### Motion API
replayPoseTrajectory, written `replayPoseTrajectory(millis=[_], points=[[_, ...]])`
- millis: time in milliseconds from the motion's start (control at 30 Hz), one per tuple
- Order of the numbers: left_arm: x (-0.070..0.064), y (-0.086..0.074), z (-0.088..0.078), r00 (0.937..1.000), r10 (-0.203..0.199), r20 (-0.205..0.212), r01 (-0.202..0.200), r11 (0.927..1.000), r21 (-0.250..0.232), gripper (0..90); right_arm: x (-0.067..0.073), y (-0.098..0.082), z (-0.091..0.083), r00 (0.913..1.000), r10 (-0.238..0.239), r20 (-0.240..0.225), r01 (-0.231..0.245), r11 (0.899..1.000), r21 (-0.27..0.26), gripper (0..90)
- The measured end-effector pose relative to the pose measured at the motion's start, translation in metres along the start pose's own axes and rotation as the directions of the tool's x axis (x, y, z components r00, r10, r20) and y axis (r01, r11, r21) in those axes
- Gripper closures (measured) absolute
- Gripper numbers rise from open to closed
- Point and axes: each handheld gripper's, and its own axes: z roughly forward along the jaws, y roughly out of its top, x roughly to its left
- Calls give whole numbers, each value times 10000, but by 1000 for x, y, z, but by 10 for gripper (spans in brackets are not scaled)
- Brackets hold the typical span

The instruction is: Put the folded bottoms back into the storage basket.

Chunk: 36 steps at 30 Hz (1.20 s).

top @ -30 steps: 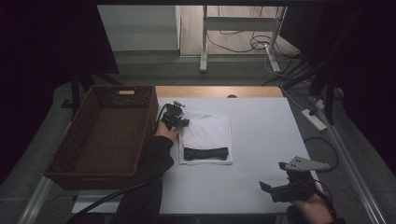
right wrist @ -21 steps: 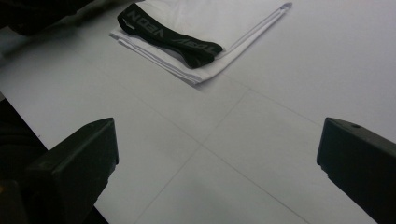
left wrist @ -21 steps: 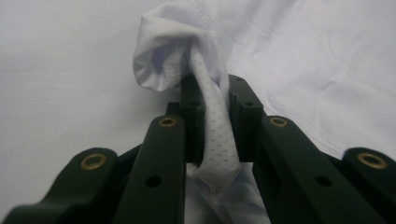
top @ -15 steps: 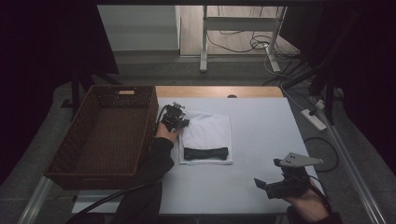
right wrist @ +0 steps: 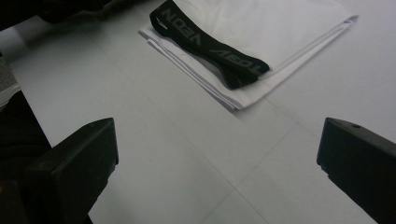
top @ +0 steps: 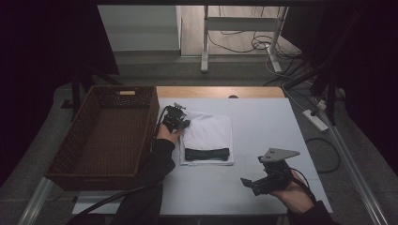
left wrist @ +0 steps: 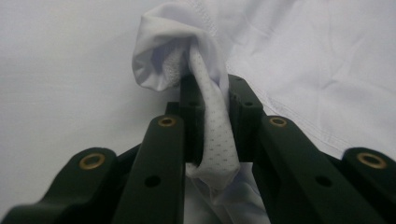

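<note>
One light, limp folded white garment (top: 209,136) with black waistband (top: 206,153), mid-bench beside wicker basket (top: 108,133); far corner bunched and clamped in left gripper (left wrist: 215,116) jaws, right gripper (top: 258,180) jaws wide apart; likely floppy, best pinched at edges.

I count one folded white fabric garment (top: 209,136) on my table, and it carries one black elastic waistband (top: 207,153) with grey lettering. Beside it stands one brown woven wicker basket (top: 70,154), rectangular and open-topped. There is one white table surface (top: 263,122) under all of it. I have two black two-jaw grippers in play: one left gripper (top: 177,121) and one right gripper (top: 256,183), each carried by one hand, so two hands in all. One grey three-cornered plate (top: 278,153) tops the right gripper. On the floor I count one white power strip (top: 315,120).
</note>
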Motion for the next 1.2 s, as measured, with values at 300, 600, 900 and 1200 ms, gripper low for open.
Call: replayPoseTrajectory(millis=[300,600,900,1200], points=[[0,0,0,10000,9,-24,-9,10000,30,778,4,17,26,9979,-287,-575,296,9994,152,0],[1,0,0,10000,-10,12,10,10000,34,777,6,27,56,9936,-451,-1039,509,9973,538,0],[1,0,0,10000,-66,25,66,10000,36,775,6,40,87,9895,-848,-1170,959,9910,936,0],[0,0,0,10000,-78,10,78,10000,27,775,3,48,115,9836,-1171,-1370,1337,9838,1190,0]])
